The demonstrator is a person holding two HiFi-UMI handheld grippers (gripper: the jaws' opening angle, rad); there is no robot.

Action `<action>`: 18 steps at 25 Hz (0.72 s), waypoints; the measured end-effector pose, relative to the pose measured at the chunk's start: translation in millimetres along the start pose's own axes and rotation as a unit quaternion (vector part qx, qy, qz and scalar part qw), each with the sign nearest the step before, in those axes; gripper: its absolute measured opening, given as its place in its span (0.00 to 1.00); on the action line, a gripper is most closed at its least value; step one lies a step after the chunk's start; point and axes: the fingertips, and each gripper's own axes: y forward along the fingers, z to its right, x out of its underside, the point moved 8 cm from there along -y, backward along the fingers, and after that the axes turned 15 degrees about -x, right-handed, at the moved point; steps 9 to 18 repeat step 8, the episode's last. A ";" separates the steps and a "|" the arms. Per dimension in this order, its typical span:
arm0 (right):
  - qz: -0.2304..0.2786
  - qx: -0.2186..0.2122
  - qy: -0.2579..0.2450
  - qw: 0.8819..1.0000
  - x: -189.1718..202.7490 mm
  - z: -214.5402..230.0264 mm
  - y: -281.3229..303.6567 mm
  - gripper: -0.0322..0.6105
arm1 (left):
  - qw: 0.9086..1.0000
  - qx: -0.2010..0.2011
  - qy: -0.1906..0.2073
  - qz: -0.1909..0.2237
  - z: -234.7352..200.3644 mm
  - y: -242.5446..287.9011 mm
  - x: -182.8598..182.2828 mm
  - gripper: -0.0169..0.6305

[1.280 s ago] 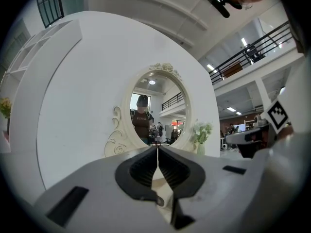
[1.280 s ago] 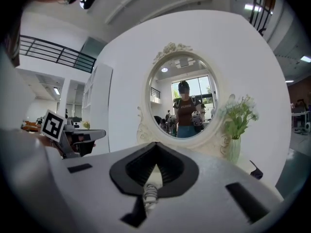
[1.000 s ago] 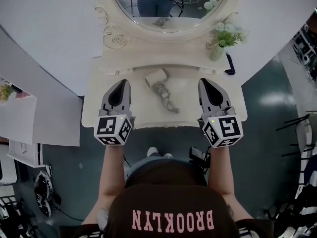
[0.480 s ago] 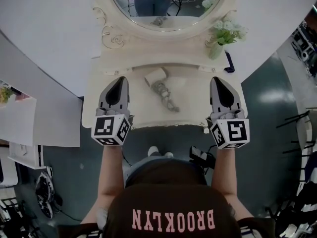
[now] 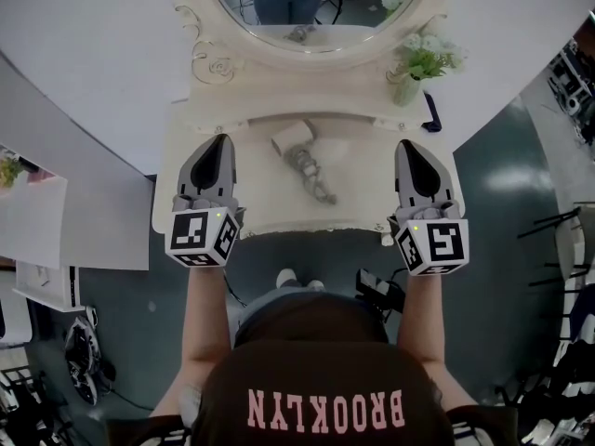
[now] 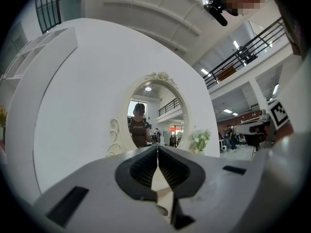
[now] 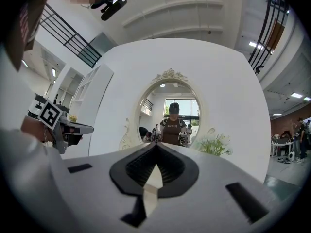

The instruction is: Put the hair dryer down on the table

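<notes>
A cream hair dryer point(image 5: 296, 143) lies on the cream dressing table point(image 5: 358, 203), its grey cord point(image 5: 314, 179) trailing toward the front edge. My left gripper point(image 5: 219, 141) hovers over the table's left part, shut and empty, well left of the dryer. My right gripper point(image 5: 415, 147) hovers over the right part, also shut with nothing in it. In the left gripper view the jaws point(image 6: 157, 148) meet at the tips; in the right gripper view the jaws point(image 7: 155, 144) meet too. Neither gripper view shows the dryer.
An oval mirror point(image 5: 311, 3) in an ornate frame stands at the table's back. A vase of pale flowers point(image 5: 416, 63) sits at the back right, with a dark flat object point(image 5: 431, 119) beside it. Grey floor surrounds the table.
My right gripper has moved right, away from the dryer. My left gripper has drifted slightly left and toward me. The dryer has stayed put.
</notes>
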 end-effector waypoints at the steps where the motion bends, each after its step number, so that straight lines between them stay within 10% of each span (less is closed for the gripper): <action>1: 0.000 -0.001 0.000 1.000 0.1 -0.2 0.6 0.05 | 1.000 -0.001 0.001 0.002 -0.1 0.2 -0.8 0.04; 18: 0.003 -0.002 0.004 1.000 3.2 0.3 3.9 0.05 | 1.000 -0.001 0.011 0.007 1.1 2.8 -3.1 0.04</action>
